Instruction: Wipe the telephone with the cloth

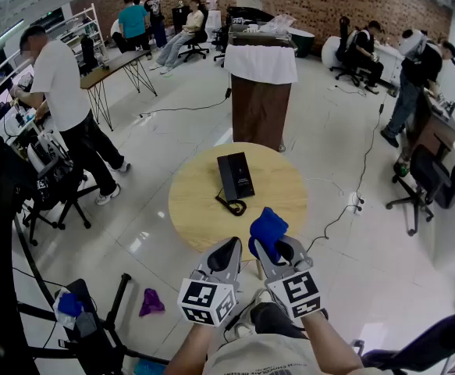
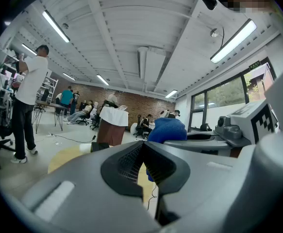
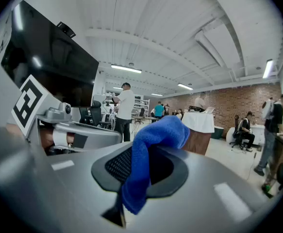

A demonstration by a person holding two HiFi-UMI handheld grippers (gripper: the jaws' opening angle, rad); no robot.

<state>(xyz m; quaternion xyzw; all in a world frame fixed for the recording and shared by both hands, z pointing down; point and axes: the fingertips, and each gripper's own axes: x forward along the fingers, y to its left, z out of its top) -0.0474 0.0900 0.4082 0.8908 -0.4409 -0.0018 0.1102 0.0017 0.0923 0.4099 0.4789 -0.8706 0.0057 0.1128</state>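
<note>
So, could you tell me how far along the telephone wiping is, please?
Done: the blue cloth is picked up, clamped in the right gripper. In hand: it hovers by the table's near edge, short of the telephone. Left: apparently all the wiping; the left gripper is shut and empty.

Looked steeply down from head height onto the round table (image 1: 196, 201), with the left gripper (image 1: 232, 244) and right gripper (image 1: 280, 248) near at the bottom edge, rode close behind each gripper's jaws, faced roughly level toward the far brick wall (image 2: 136, 103), and shared the draped stand (image 1: 260, 108) and blue cloth (image 1: 268, 226) across all three.
</note>
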